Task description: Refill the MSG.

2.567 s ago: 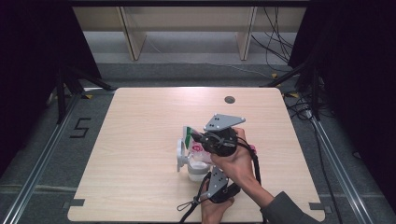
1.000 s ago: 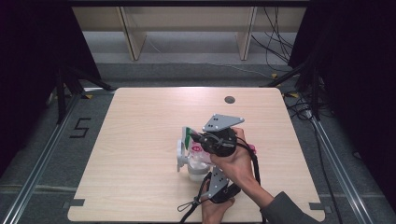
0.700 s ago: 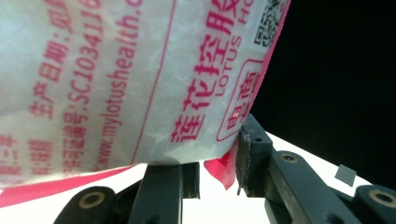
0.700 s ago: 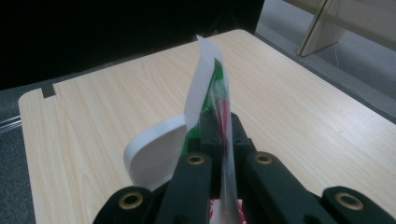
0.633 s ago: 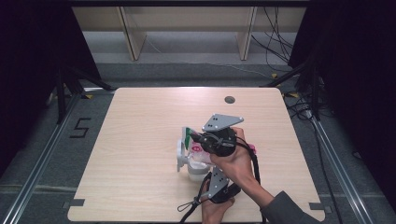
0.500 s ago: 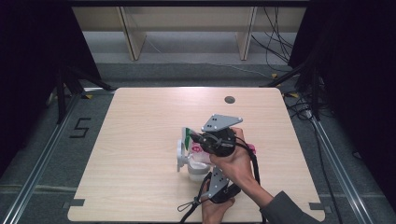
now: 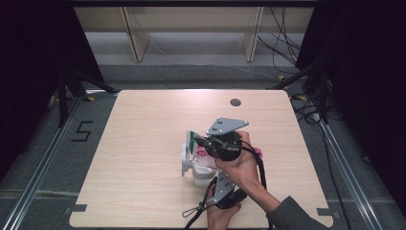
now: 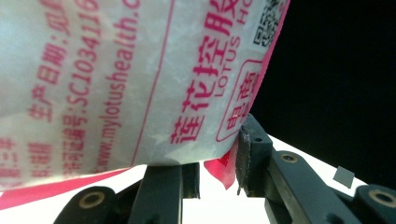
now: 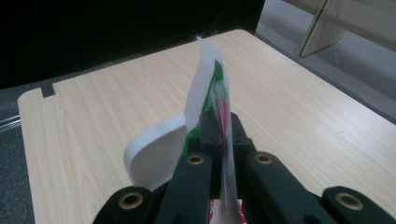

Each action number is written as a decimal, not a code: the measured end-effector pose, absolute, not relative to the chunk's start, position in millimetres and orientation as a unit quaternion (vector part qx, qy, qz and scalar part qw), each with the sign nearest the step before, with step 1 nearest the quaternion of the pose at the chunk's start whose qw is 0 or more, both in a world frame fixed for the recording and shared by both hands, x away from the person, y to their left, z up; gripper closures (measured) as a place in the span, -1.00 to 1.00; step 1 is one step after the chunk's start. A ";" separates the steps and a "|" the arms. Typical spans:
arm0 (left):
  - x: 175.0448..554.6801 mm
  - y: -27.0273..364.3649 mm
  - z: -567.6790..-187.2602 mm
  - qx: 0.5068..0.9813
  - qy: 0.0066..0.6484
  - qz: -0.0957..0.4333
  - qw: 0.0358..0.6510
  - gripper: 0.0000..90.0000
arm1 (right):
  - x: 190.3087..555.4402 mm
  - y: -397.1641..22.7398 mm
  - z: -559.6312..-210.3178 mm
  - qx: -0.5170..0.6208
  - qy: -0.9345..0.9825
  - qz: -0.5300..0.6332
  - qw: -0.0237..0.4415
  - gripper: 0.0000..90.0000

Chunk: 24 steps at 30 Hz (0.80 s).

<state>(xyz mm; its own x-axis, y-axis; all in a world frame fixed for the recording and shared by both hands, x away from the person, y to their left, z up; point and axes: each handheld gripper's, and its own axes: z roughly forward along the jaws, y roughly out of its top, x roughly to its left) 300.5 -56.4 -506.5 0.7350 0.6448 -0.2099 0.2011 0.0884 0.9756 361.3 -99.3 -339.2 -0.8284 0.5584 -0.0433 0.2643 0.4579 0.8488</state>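
Observation:
A plastic packet (image 7: 201,153) with red print, a white and green top edge and a pink rim hangs over a white cup (image 7: 200,176) near the table's front middle. My right gripper (image 7: 197,142), under its grey plate, is shut on the packet's thin top edge (image 9: 210,93); its jaws (image 9: 219,125) pinch the film flat. From below, my left gripper (image 7: 214,173) points up at the packet. Its jaws (image 8: 217,170) hold the lower edge of the printed packet (image 8: 140,79) between them. The cup's curved white side (image 9: 154,156) lies just beyond the right gripper's jaws.
The wooden table (image 7: 143,124) has a small dark hole (image 7: 235,102) near its far edge. Black cables (image 7: 194,211) trail off the front edge by the person's hands. Metal rails and a floor mark run along the table's left side.

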 end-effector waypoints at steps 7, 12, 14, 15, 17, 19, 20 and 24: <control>300.8 -56.6 -506.5 0.654 0.323 0.168 0.663 0.62 | 362.7 -100.3 -338.4 0.240 0.837 0.460 0.170 1.00; 300.6 -57.1 -506.4 0.652 0.325 0.162 0.665 0.62 | 361.8 -98.4 -339.8 0.242 0.840 0.456 0.164 1.00; 299.6 -63.4 -505.5 0.619 0.339 0.140 0.694 0.62 | 361.7 -98.2 -339.7 0.242 0.840 0.457 0.164 1.00; 301.0 -57.0 -506.4 0.652 0.326 0.159 0.666 0.62 | 361.7 -98.0 -339.9 0.243 0.841 0.454 0.164 1.00; 299.7 -62.0 -506.1 0.627 0.336 0.144 0.688 0.62 | 362.0 -97.8 -340.1 0.244 0.840 0.455 0.168 1.00; 300.6 -57.4 -506.5 0.650 0.325 0.162 0.667 0.62 | 362.4 -98.9 -339.1 0.245 0.841 0.454 0.162 1.00; 300.6 -57.4 -506.6 0.651 0.325 0.162 0.667 0.62 | 362.3 -98.7 -339.3 0.245 0.838 0.458 0.166 1.00; 301.3 -57.9 -508.0 0.653 0.326 0.159 0.665 0.62 | 362.6 -99.1 -341.4 0.241 0.842 0.452 0.166 1.00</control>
<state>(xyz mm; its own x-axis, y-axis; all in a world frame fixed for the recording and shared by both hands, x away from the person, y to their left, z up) 301.3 -57.9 -508.0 0.7365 0.6374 -0.2264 0.2148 0.0970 0.9718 362.6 -99.1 -341.4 -0.8285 0.5565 -0.0619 0.2558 0.4745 0.8423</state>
